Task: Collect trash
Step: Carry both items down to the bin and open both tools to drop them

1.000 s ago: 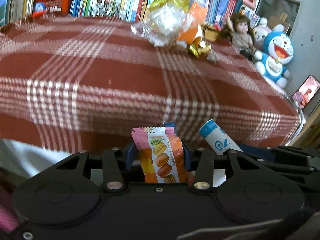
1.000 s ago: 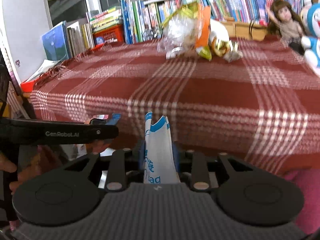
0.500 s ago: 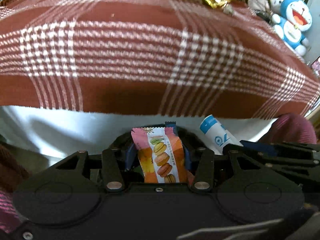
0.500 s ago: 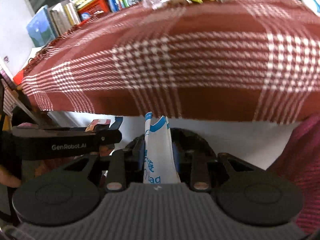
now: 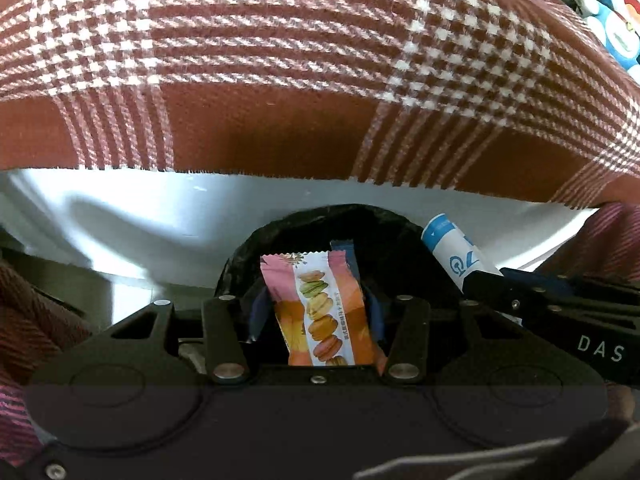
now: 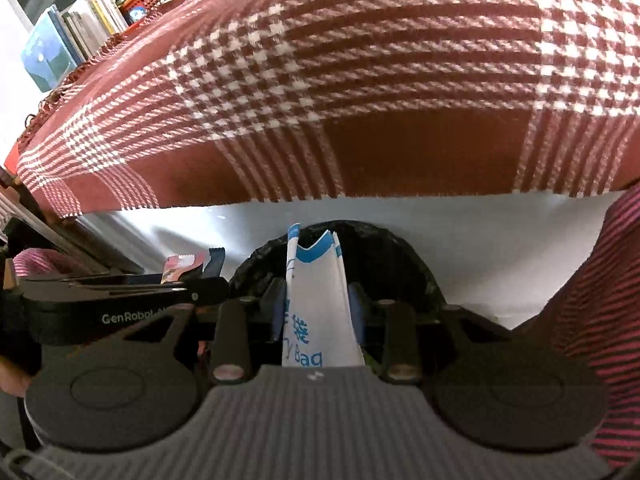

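Holding both catches low, below the checked cloth's (image 5: 320,80) hem, above the black-lined bin (image 5: 320,220), presumably for dropping. Left tool (image 5: 316,312) clamped on a macaron snack wrapper (image 5: 320,312), upright over the bin mouth. Right tool (image 6: 318,316) pinched on a white-and-blue paper bag (image 6: 316,304), likewise poised over the liner.

The snack wrapper (image 5: 320,312) is sitting between the left gripper (image 5: 316,316) fingers, above the bin (image 5: 320,220). To its right, the paper bag (image 6: 320,304) is sitting in the right gripper (image 6: 318,312). The tablecloth (image 5: 320,80) is hanging behind the bin.
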`<action>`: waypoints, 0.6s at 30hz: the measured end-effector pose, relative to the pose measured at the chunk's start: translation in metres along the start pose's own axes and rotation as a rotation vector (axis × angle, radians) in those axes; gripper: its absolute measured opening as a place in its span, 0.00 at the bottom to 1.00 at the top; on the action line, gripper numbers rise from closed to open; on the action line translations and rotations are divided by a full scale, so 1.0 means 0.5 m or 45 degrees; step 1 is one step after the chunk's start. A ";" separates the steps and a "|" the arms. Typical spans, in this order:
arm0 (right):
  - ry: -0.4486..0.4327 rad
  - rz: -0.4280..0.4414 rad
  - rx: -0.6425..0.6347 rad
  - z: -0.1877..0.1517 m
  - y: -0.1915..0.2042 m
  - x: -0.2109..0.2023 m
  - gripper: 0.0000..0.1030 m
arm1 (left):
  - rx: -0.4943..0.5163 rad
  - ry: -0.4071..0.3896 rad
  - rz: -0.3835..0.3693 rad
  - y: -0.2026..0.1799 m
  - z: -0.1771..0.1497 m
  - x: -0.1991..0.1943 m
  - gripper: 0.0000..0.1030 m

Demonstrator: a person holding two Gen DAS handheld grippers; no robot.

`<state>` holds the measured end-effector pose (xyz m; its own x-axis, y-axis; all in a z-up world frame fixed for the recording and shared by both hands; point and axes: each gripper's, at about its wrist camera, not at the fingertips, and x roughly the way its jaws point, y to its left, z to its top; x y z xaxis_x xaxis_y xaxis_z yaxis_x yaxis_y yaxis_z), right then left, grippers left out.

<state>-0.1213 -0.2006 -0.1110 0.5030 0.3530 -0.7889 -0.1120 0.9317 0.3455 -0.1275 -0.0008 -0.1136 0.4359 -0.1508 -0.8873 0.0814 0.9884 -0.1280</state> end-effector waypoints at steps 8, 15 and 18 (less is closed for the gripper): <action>0.003 -0.002 -0.007 0.005 0.002 0.006 0.42 | -0.002 0.013 0.004 0.008 0.009 0.015 0.45; 0.004 -0.002 -0.008 0.009 0.004 0.008 0.43 | -0.002 0.024 0.007 0.011 0.010 0.024 0.50; 0.003 0.004 -0.001 0.012 0.003 0.011 0.50 | -0.013 0.030 0.011 0.014 0.011 0.026 0.57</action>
<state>-0.1138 -0.1979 -0.1117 0.5006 0.3561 -0.7890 -0.1144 0.9307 0.3475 -0.1161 0.0042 -0.1237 0.4156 -0.1417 -0.8984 0.0687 0.9899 -0.1244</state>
